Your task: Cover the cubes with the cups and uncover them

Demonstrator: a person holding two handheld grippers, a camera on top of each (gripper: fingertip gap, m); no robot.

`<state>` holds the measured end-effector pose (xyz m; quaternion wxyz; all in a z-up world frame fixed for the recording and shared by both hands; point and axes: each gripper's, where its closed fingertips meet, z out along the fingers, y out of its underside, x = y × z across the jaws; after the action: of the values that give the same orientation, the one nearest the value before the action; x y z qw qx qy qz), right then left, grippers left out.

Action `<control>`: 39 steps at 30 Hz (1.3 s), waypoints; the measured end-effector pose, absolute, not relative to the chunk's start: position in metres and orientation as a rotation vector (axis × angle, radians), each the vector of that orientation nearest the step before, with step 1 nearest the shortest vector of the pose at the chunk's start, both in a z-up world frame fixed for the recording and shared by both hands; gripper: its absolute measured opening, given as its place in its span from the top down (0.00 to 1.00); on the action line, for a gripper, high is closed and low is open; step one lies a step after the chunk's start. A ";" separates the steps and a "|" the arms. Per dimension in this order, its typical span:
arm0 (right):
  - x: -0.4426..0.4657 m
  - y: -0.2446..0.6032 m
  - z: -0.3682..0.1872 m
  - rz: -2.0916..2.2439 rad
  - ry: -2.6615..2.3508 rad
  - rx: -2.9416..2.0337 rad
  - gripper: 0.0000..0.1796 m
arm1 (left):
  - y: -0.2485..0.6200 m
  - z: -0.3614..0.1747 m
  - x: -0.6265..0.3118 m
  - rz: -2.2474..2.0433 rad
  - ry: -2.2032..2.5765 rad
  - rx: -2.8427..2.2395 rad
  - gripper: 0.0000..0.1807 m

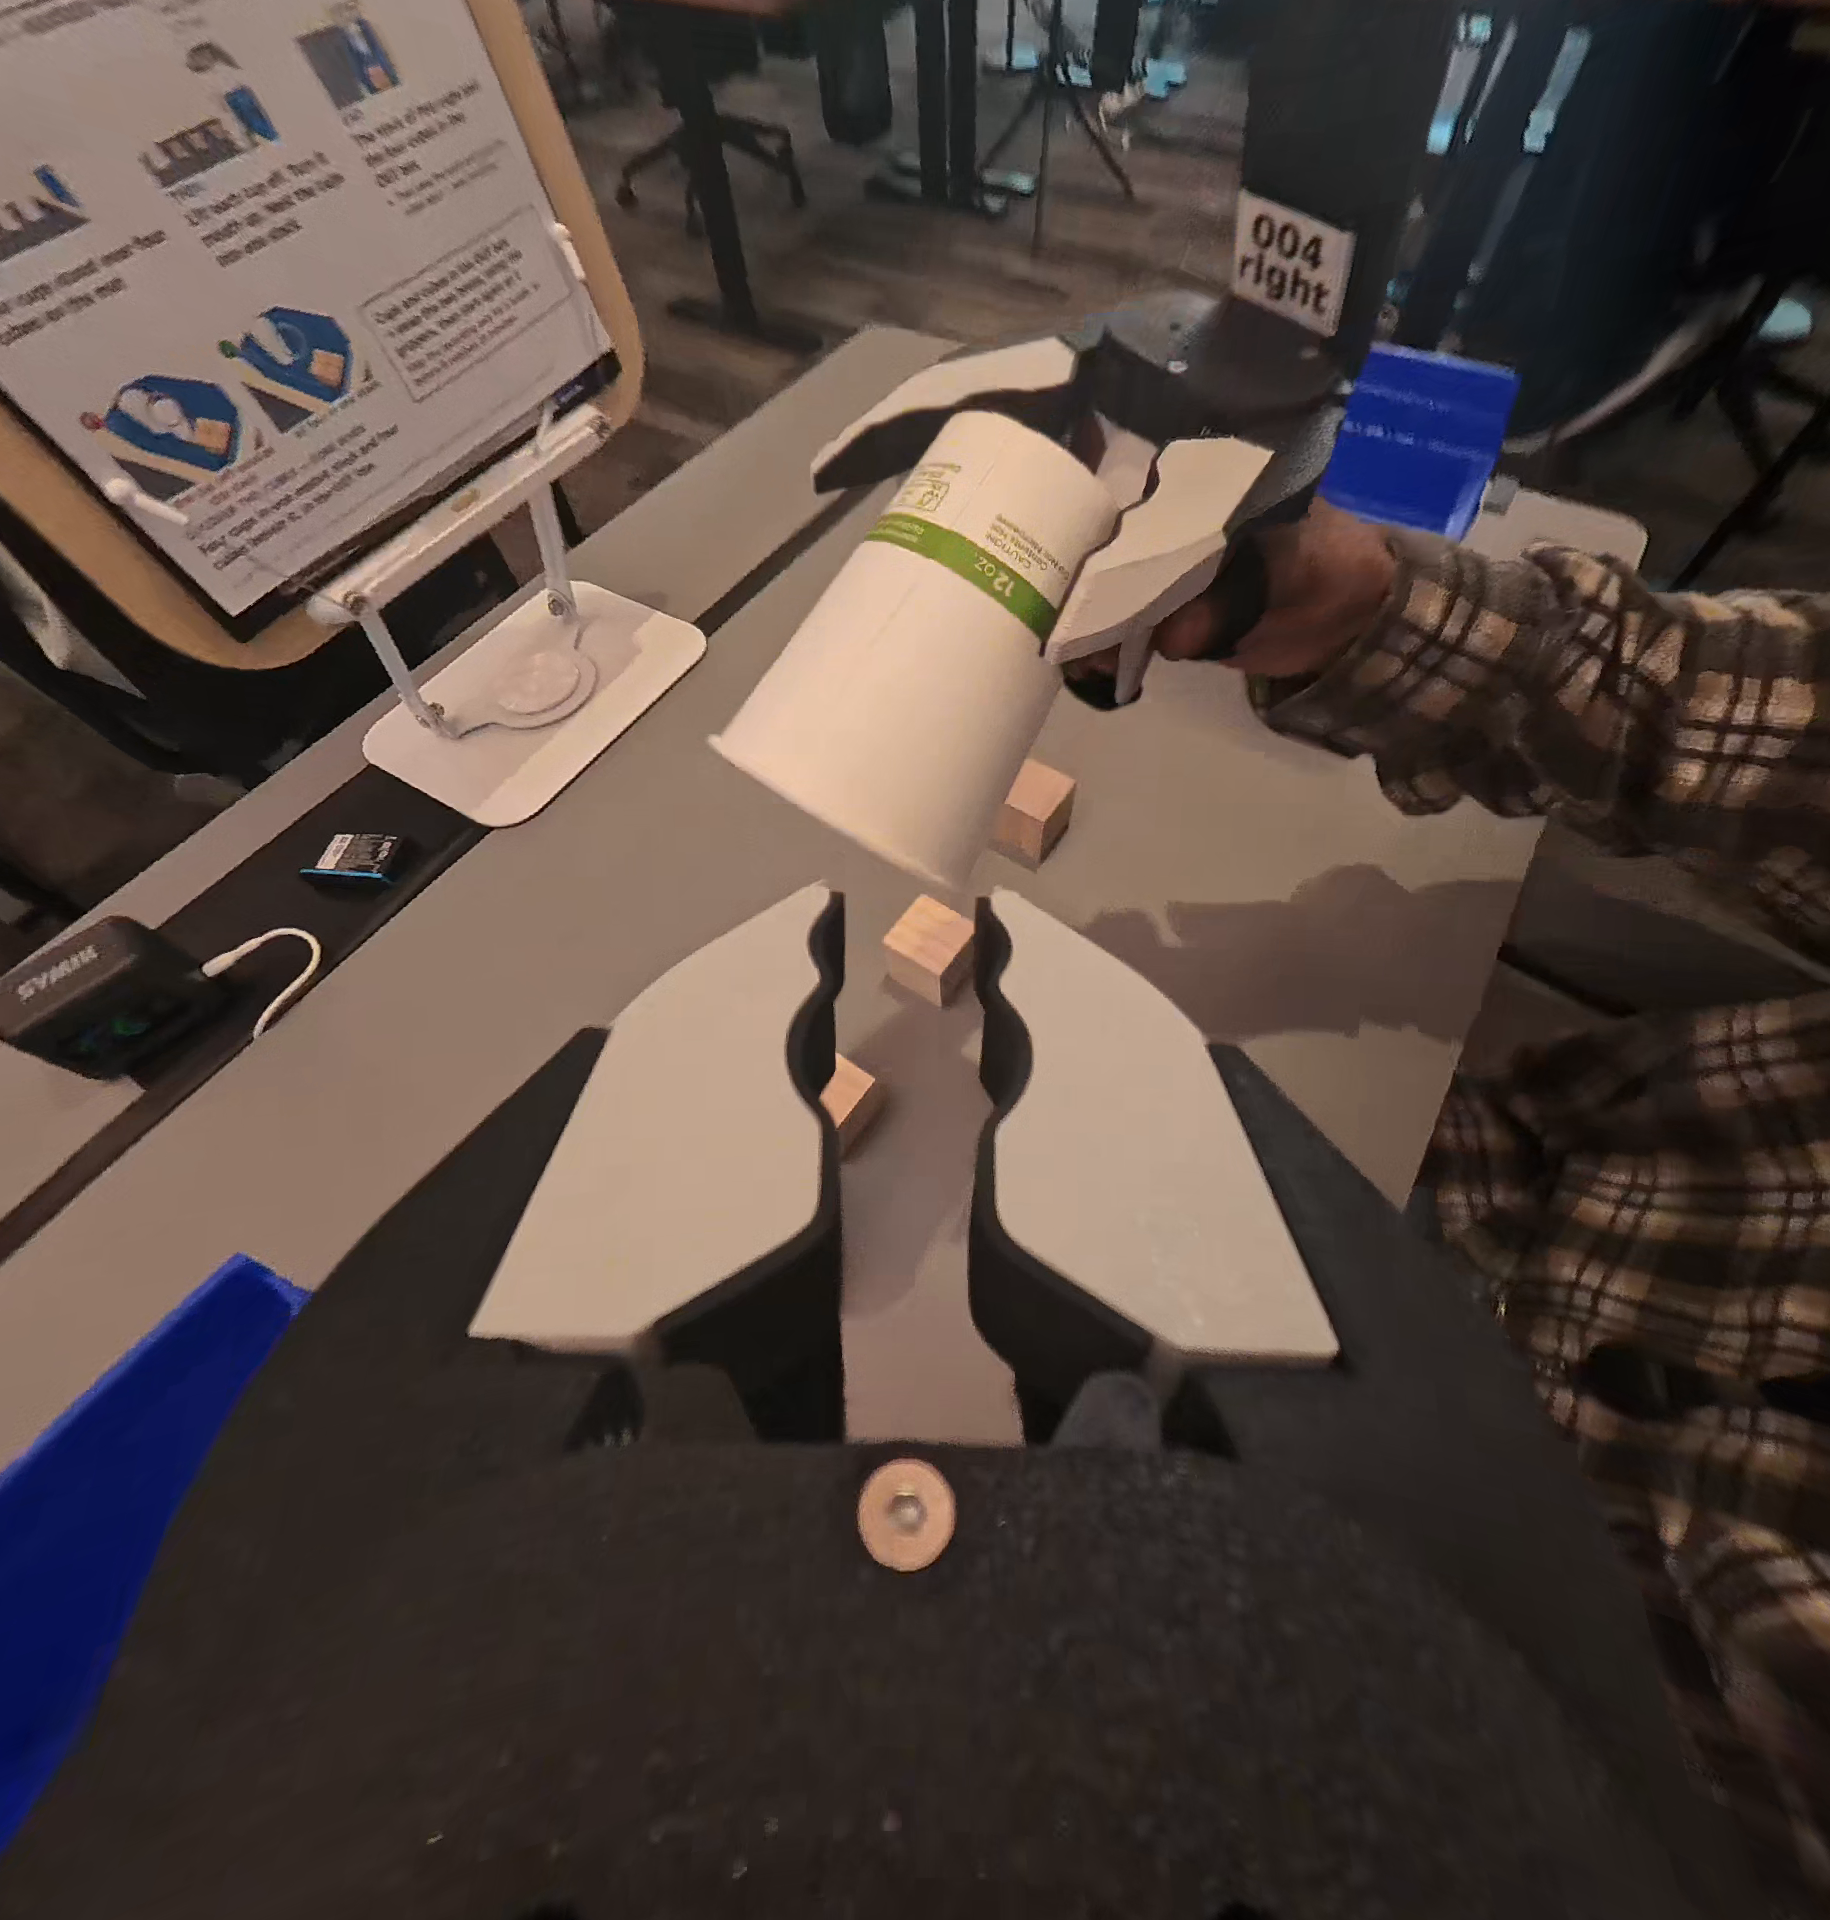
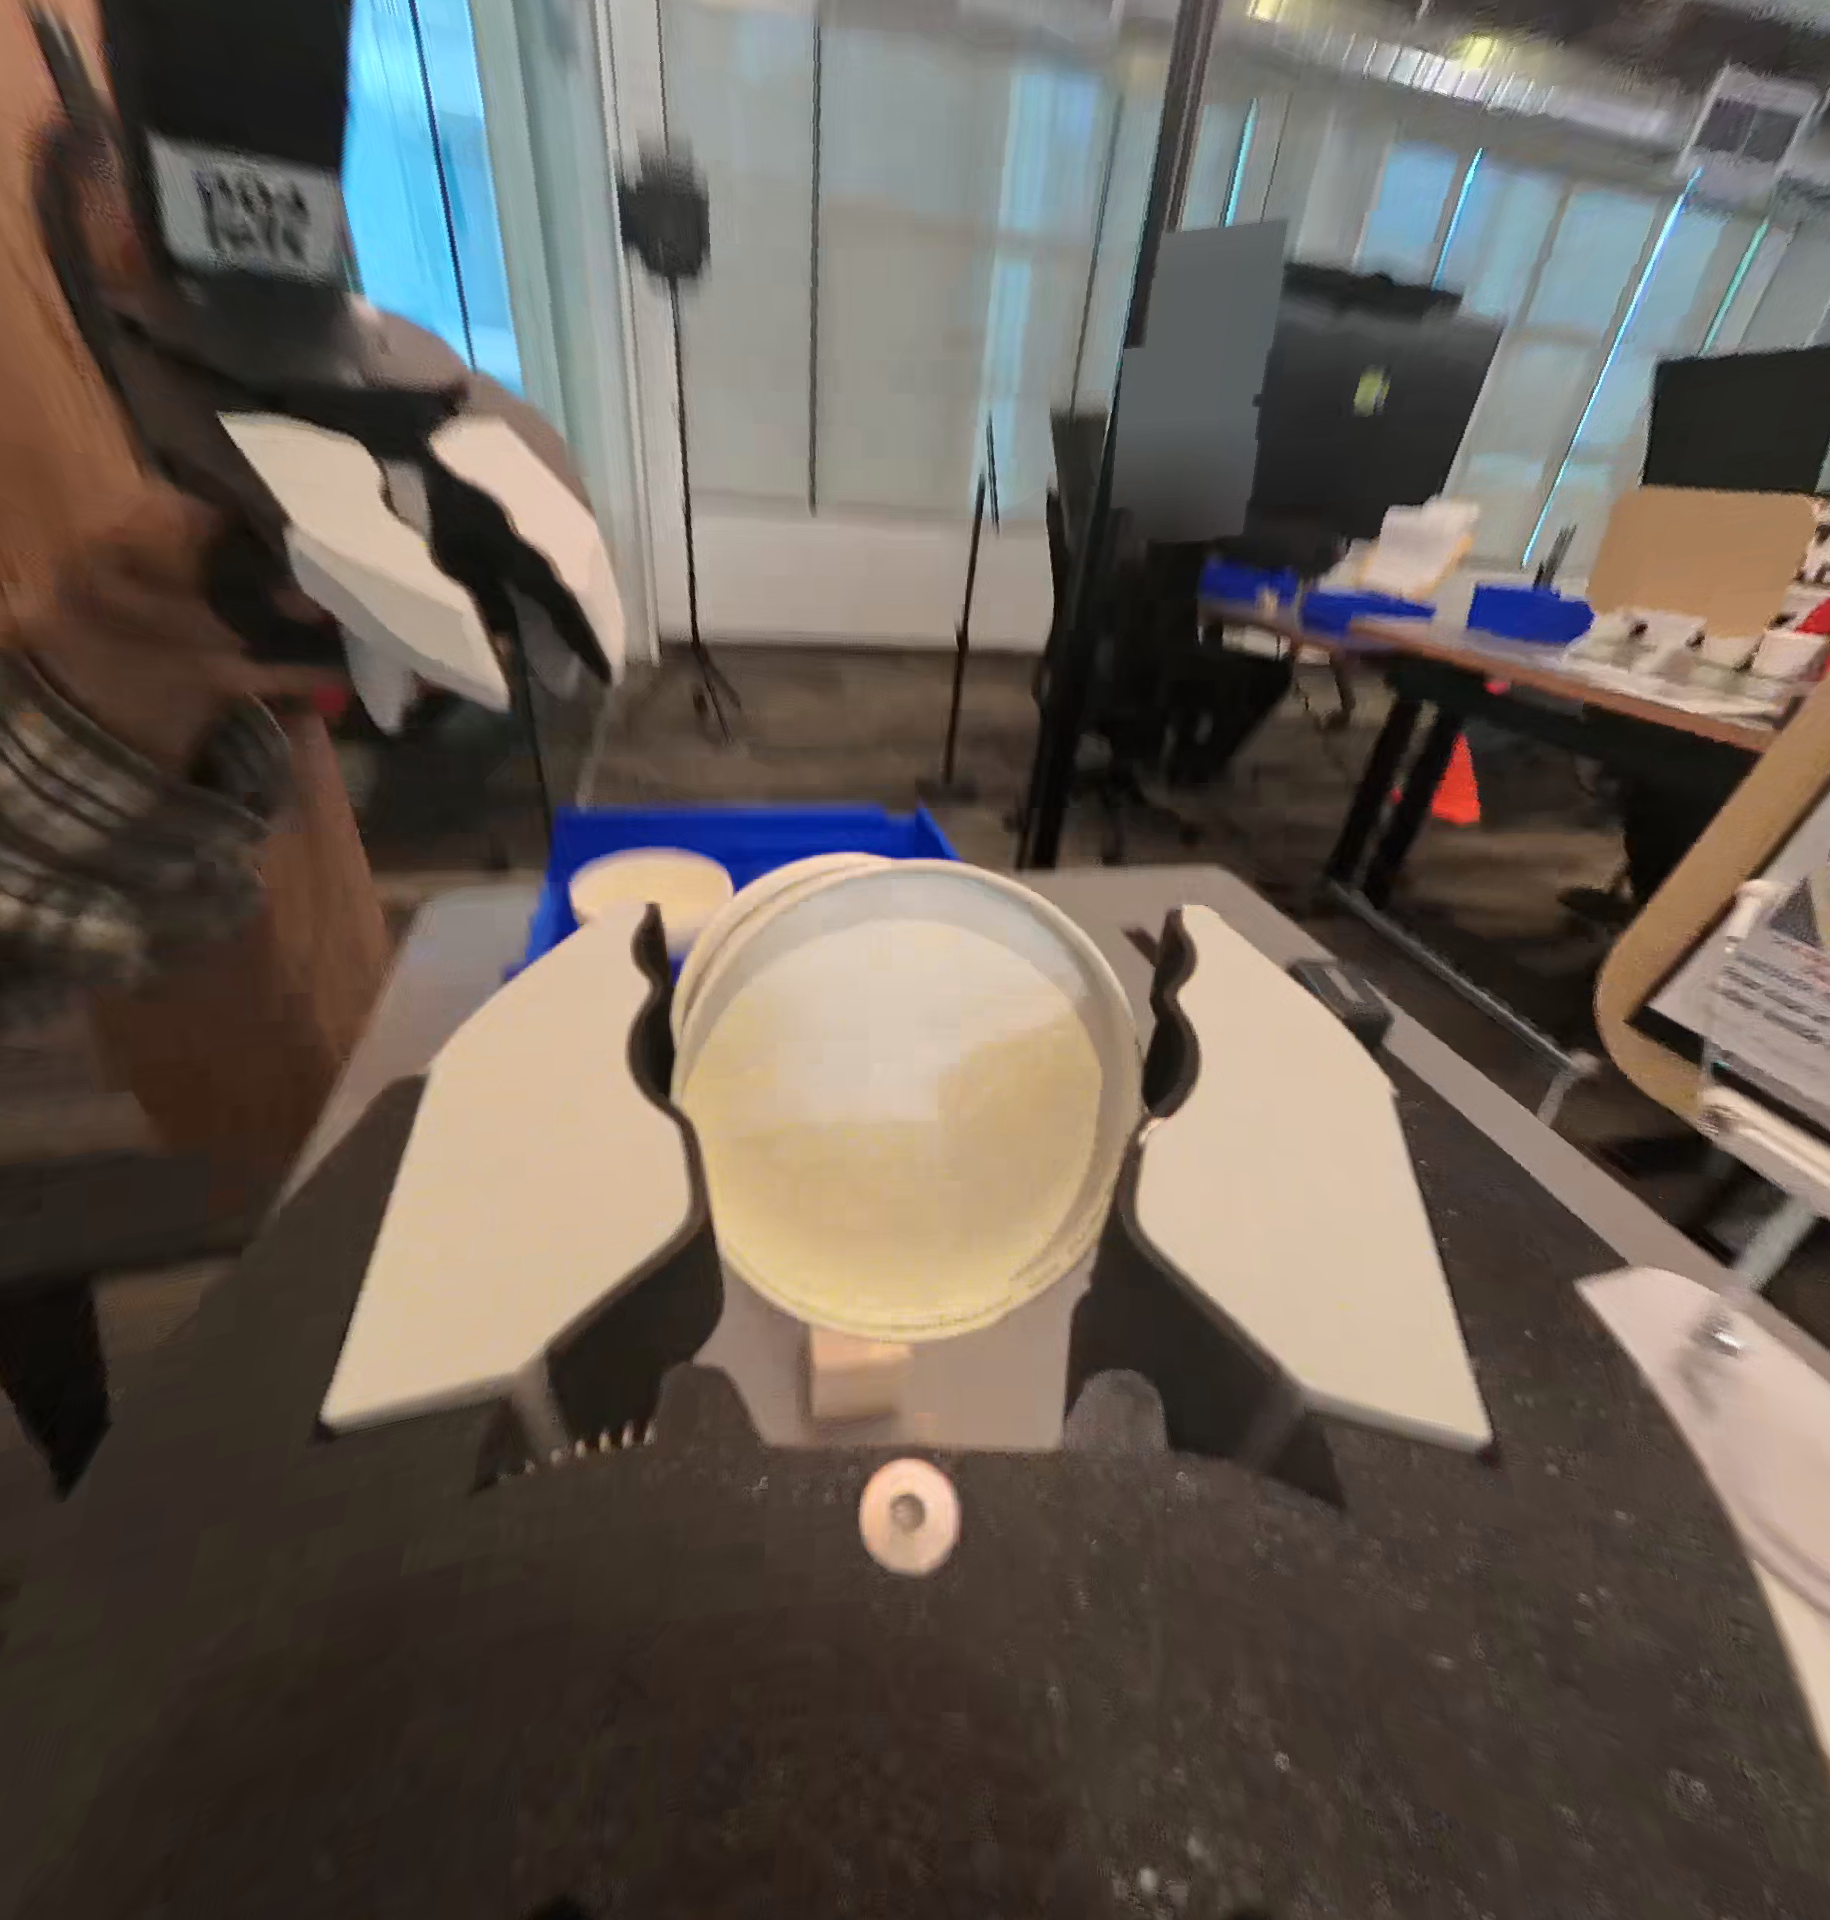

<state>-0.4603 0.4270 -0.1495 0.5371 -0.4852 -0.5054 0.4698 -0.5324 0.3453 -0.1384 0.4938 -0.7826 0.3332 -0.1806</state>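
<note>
Three wooden cubes lie in a row on the grey table (image 1: 1254,987): one far (image 1: 1036,821), one in the middle (image 1: 929,948), one near (image 1: 851,1107). My left gripper (image 1: 911,914) is narrowly open and empty, low over the near and middle cubes. My right gripper (image 1: 1098,468) is shut on a white paper cup with a green band (image 1: 911,644), held near its base and tilted mouth-down above the far and middle cubes. In the right wrist view the cup's round base (image 2: 906,1101) fills the gap of the right gripper (image 2: 911,920), with a cube (image 2: 854,1382) below. The left gripper (image 2: 454,561) shows at upper left.
An instruction board (image 1: 267,291) on a white stand (image 1: 537,707) is at the left. A black charger (image 1: 100,997) and a small black box (image 1: 355,857) lie in the table's dark groove. Blue bins sit far right (image 1: 1420,447) and near left (image 1: 111,1507); one holds a cup (image 2: 651,883).
</note>
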 end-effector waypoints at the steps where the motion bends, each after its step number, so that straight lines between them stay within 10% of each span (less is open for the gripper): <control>1: -0.464 0.429 -0.153 1.054 -1.280 -1.186 0.51 | 0.344 -0.140 -0.538 -0.447 0.770 -1.877 0.88; 39: -0.548 0.422 -0.361 0.326 -2.310 -1.500 0.51 | 0.286 -0.205 -0.603 -0.391 0.517 -1.782 0.91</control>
<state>-0.5480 0.4219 -0.3612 0.1833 -0.5316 -0.8188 0.1154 -0.6027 0.2862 -0.2053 0.5831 -0.7634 0.2216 -0.1676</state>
